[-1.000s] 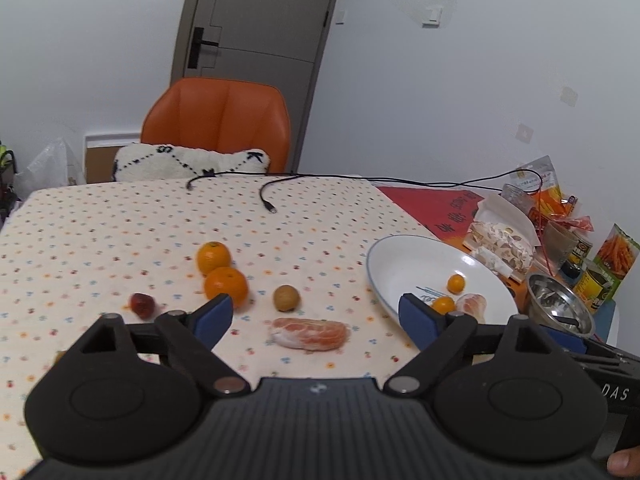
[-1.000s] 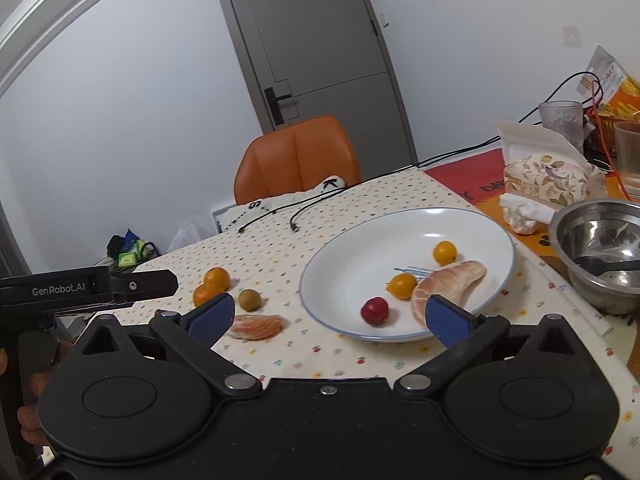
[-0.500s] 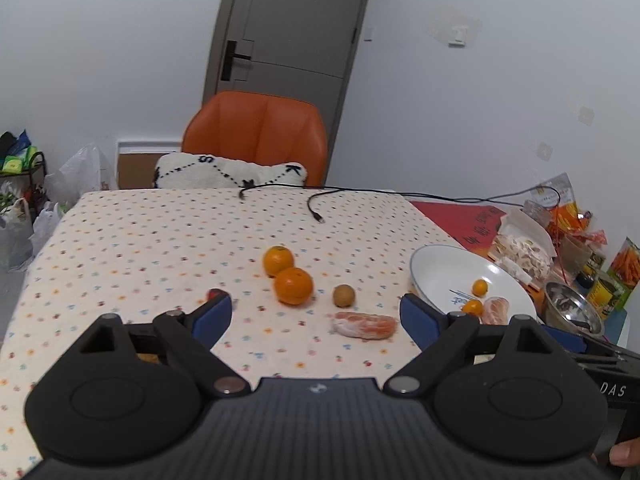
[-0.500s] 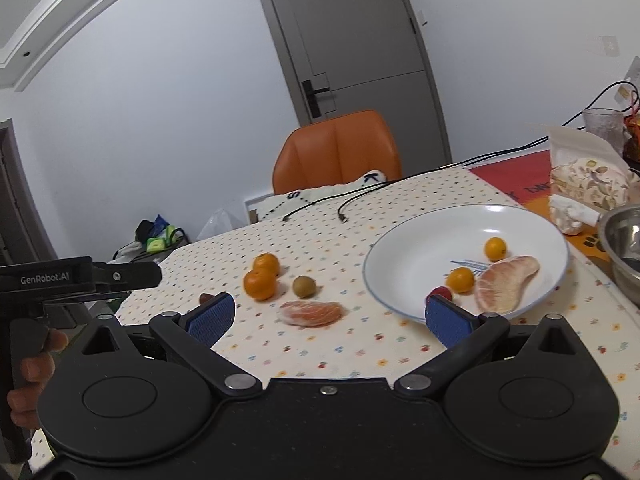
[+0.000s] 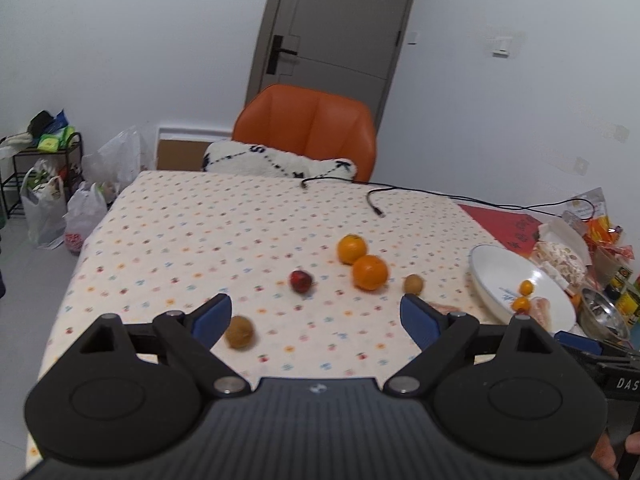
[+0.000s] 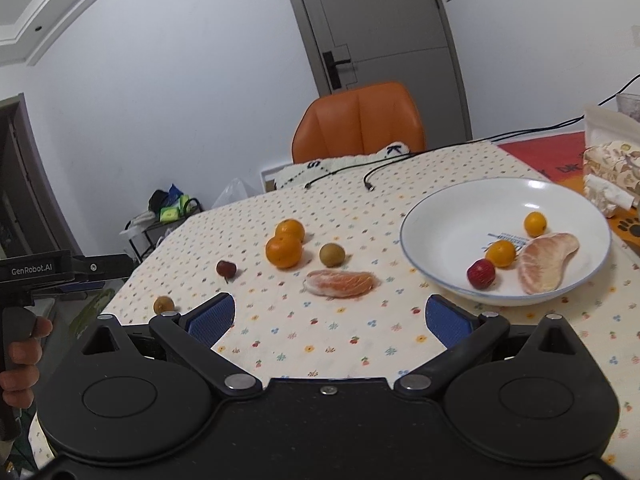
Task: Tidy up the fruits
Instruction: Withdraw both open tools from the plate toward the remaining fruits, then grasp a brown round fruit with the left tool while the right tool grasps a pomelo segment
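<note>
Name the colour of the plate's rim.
Blue, on a white plate; clearest in the right wrist view.

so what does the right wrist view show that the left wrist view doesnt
Only the right wrist view shows the red fruit in the white plate, the whole peeled segment on the cloth, and the open right gripper.

Only the left wrist view shows the steel bowl, the snack packets and the open left gripper.

Both show the two oranges and the orange chair.
</note>
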Demonstrator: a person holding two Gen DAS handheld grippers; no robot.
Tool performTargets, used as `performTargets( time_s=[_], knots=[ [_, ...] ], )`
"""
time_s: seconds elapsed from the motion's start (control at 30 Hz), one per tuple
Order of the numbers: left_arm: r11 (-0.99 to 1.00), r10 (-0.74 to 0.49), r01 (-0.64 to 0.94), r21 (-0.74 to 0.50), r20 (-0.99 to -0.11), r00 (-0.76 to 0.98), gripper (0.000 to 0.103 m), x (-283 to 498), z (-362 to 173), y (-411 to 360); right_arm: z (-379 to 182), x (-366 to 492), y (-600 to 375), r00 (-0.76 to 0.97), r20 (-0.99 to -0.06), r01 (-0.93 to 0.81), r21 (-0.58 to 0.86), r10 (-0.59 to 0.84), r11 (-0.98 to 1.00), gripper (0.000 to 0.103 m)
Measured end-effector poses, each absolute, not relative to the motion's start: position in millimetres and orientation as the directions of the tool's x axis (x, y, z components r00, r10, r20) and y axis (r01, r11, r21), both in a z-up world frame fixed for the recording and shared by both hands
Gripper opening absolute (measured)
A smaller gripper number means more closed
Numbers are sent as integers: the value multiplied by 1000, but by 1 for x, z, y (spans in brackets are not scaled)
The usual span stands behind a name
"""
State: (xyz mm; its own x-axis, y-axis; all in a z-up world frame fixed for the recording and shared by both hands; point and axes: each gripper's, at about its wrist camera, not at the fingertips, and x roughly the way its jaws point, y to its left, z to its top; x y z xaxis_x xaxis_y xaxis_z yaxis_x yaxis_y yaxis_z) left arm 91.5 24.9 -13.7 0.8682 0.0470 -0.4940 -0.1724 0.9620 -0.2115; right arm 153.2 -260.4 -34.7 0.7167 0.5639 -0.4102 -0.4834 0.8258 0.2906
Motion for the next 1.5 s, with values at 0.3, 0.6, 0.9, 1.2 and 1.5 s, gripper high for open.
performTargets(
  time_s=[0.3,0.6,0.9,1.2,1.5],
  knots=[
    [942,57,-211,-259,-497,866,90,90,-27,53,-41,161,-235,686,-455,-500,272,567,822,103],
    [932,84,-251,-262,-519,851,77,104,-50,65,-51,178,-221,674,-490,-479,280,553,832,103],
    [933,83,-259,-249,-552,830,52,123,-67,67,-59,194,-206,669,-519,-465,267,533,844,103],
    [930,88,-277,-241,-586,805,24,133,-80,71,-67,211,-190,666,-550,-445,248,504,860,103],
    [925,56,-257,-279,-569,820,24,135,-81,72,-68,225,-176,676,-569,-431,210,468,878,103]
  ],
)
